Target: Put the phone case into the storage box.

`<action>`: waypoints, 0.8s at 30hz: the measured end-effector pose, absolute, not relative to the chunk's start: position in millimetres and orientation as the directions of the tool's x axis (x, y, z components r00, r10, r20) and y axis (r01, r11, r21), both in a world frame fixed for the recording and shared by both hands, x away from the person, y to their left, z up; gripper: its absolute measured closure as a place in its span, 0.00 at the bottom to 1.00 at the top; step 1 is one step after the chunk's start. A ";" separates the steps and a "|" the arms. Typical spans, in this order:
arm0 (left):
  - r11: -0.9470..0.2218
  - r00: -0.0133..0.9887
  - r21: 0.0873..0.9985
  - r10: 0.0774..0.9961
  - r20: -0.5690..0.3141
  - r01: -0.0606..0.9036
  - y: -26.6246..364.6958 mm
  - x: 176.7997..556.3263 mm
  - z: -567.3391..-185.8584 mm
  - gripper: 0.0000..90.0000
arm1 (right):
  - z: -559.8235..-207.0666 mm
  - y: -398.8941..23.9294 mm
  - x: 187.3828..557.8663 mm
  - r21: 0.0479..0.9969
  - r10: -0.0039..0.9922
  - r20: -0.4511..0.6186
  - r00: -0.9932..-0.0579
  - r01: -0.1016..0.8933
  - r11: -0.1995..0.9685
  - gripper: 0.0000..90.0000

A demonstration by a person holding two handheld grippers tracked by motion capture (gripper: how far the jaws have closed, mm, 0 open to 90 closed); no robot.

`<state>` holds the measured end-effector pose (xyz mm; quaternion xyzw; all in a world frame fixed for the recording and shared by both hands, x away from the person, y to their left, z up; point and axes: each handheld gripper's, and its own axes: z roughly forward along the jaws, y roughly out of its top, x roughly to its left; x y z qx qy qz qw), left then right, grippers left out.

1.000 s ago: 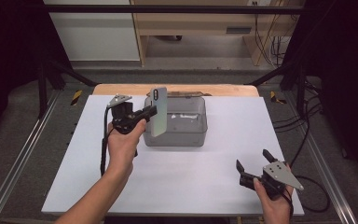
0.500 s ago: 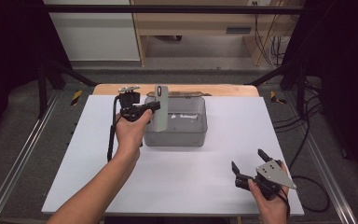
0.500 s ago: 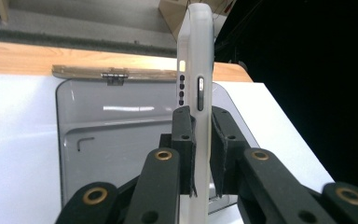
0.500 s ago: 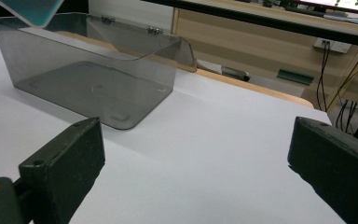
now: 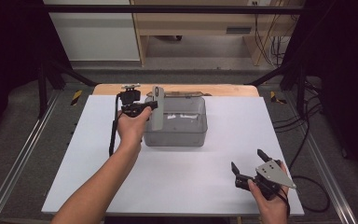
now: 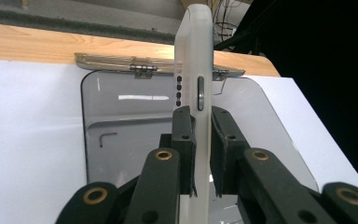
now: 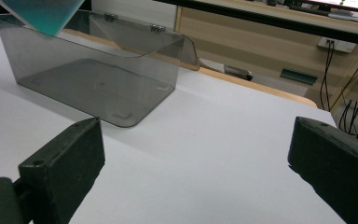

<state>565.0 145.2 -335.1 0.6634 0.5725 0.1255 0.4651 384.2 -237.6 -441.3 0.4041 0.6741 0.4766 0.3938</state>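
The left tongs [image 5: 145, 108] pinch a phone [image 5: 157, 108] on edge, held upright above the nine o'clock side of a clear grey plastic box [image 5: 179, 122] that sits open toward twelve o'clock on the white bench [image 5: 177, 186]. In the left gripper view the phone's [image 6: 195, 70] side buttons face the camera between the closed jaws. The right tongs [image 5: 248, 164] rest spread wide near five o'clock, well apart from the box.

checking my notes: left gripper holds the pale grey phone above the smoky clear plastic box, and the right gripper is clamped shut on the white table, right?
One thing is off: the right gripper is open, its jaws wide apart above the white table, as the right gripper view shows. The left gripper does hold the pale grey phone above the smoky clear plastic box.
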 end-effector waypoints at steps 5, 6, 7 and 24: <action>0.085 0.307 0.753 0.879 -0.365 0.652 145.5 568.1 -338.5 0.90 | -440.8 -235.0 383.3 0.958 0.915 -0.157 -0.372 0.168 0.232 0.04; 0.084 0.305 0.751 0.880 -0.364 0.655 145.3 568.5 -339.1 0.90 | -441.0 -235.1 383.6 0.958 0.915 -0.158 -0.372 0.167 0.233 0.04; 0.086 0.301 0.749 0.880 -0.366 0.657 145.3 569.2 -340.0 0.90 | -441.1 -235.3 383.8 0.958 0.915 -0.157 -0.371 0.168 0.232 0.04; 0.057 0.289 0.715 0.890 -0.352 0.697 144.5 582.1 -363.1 0.90 | -443.1 -236.3 385.8 0.953 0.914 -0.147 -0.379 0.194 0.233 0.04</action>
